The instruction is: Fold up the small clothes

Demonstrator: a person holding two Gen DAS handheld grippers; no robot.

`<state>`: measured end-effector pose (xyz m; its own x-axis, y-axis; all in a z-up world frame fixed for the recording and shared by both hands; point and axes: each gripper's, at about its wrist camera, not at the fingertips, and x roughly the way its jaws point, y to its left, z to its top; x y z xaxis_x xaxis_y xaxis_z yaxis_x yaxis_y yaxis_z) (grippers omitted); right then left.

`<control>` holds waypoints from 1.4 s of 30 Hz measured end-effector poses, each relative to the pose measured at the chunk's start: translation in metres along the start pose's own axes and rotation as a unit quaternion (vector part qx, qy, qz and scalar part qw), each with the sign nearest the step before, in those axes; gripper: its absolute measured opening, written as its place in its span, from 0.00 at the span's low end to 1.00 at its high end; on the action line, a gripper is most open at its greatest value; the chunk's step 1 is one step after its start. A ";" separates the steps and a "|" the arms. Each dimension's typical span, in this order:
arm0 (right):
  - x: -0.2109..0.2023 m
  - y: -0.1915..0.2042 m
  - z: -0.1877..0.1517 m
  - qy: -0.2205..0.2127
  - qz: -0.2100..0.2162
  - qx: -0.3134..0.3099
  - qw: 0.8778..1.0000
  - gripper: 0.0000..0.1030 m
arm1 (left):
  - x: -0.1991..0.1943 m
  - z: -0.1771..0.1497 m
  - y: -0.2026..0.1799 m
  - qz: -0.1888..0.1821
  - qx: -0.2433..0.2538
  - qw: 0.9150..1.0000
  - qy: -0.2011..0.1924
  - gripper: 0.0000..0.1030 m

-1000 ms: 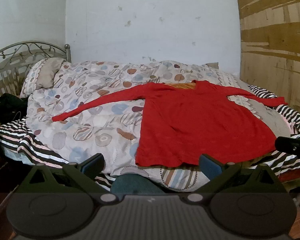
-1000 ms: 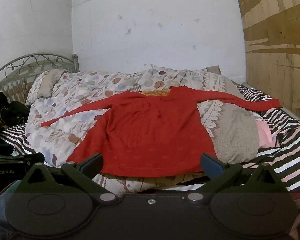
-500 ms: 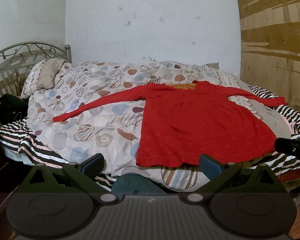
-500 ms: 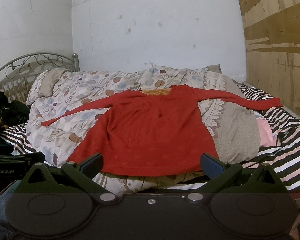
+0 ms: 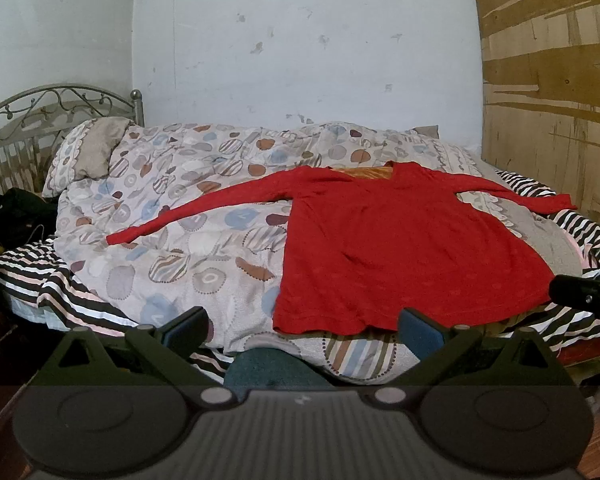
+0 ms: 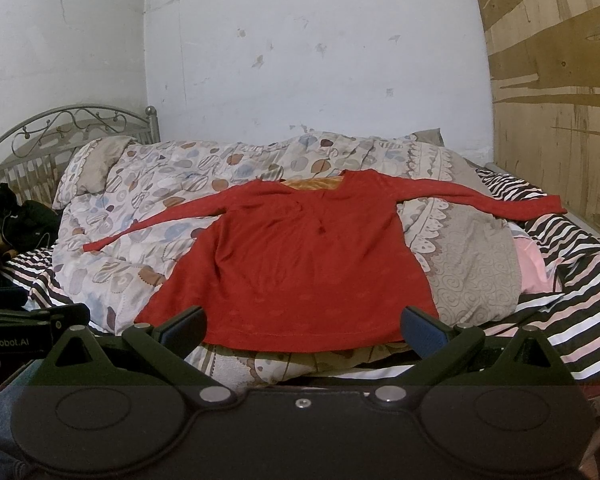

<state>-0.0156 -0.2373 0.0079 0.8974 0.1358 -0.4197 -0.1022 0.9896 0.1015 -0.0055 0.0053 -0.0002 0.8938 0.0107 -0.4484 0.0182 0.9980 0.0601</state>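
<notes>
A red long-sleeved top lies flat on the bed, front up, both sleeves spread out sideways and the hem towards me. Its orange inner neck shows at the far end. My left gripper hovers open just short of the hem's left corner, holding nothing. My right gripper is open too, in front of the middle of the hem, clear of the cloth. The right gripper's body shows at the right edge of the left wrist view.
The top rests on a patterned quilt over a striped sheet. A pillow and metal headboard are at the left, dark items beside them. A wooden panel lines the right side.
Both grippers drifted very slightly; the views shifted by a few pixels. The top has not moved and both grippers stayed open.
</notes>
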 end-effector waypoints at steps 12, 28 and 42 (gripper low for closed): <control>0.000 0.000 0.000 0.000 0.000 0.000 1.000 1.00 | 0.001 0.001 -0.002 0.000 0.000 1.000 0.000 0.99; -0.001 0.001 0.000 0.000 0.000 0.001 1.000 1.00 | 0.001 0.001 -0.002 0.000 0.000 1.000 0.000 1.00; 0.000 0.002 -0.002 0.001 0.001 0.002 1.000 1.00 | 0.000 0.001 -0.001 0.001 0.000 1.000 0.002 1.00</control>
<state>-0.0163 -0.2356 0.0065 0.8960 0.1377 -0.4221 -0.1024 0.9891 0.1055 -0.0047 0.0041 0.0004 0.8921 0.0131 -0.4516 0.0162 0.9980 0.0609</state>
